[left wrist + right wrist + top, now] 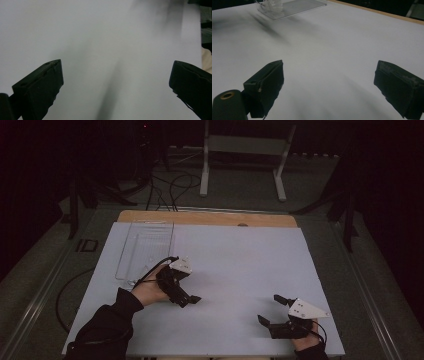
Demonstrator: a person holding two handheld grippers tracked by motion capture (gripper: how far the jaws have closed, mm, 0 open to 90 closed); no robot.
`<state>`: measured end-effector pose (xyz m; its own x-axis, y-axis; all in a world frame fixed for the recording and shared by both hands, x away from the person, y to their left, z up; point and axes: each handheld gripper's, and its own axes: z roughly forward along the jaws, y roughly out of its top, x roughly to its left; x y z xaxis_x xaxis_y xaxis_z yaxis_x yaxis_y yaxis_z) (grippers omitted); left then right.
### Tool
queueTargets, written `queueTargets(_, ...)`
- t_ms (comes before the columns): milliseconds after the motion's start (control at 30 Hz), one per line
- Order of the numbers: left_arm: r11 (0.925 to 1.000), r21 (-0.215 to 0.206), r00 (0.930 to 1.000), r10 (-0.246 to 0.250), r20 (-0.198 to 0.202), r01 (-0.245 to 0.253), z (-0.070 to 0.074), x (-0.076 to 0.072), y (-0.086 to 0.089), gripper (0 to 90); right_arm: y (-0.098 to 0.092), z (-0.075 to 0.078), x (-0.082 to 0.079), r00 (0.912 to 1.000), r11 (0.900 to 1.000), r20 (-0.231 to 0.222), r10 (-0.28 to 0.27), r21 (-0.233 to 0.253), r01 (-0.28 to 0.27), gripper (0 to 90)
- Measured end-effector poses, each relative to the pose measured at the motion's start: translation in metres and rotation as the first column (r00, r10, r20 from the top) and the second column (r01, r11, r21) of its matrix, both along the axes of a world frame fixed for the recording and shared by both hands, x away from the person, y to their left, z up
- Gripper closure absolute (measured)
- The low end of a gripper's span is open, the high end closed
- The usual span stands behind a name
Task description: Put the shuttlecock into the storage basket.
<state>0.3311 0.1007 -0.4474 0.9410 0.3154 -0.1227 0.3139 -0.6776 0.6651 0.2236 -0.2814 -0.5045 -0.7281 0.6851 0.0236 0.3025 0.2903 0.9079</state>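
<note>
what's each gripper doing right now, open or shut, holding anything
left gripper: open, holding nothing, above the white table.
right gripper: open, holding nothing.

You are working in what looks like a lab or recording studio rather than a home. Your tabletop (240, 265) is covered with a plain white sheet over a wooden board, lit brightly while everything around it lies in darkness. Behind it, loose black cables (172, 187) trail across a grey carpeted floor (240, 195), and the white legs of a metal stand (243, 157) rise there.
</note>
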Motion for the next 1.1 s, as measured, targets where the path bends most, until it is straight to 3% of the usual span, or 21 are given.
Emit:
queueTargets(400,0.9992,0.005,0.9992,-0.039,-0.010,0.039,-0.012,-0.015,-0.007,0.1,0.000,0.000,0.000,1.0000,1.000,-0.001,0.000,-0.001,0.000,9.2)
queueTargets(600,0.9985,-0.020,0.9979,-0.052,-0.039,0.051,-0.024,-0.023,-0.003,0.1,-0.001,0.001,0.000,1.0000,1.000,0.003,-0.001,0.001,0.001,9.2)
queueTargets(800,0.9986,-0.035,0.9984,-0.042,-0.038,0.040,-0.031,-0.028,0.004,0.1,0.000,0.001,0.000,1.0000,1.000,0.002,0.001,-0.004,-0.001,9.2)
queueTargets(1100,0.9997,0.008,0.9996,-0.021,-0.020,0.021,-0.046,-0.038,0.014,0.1,0.000,0.000,0.000,1.0000,1.000,-0.001,0.003,-0.002,-0.003,9.2)
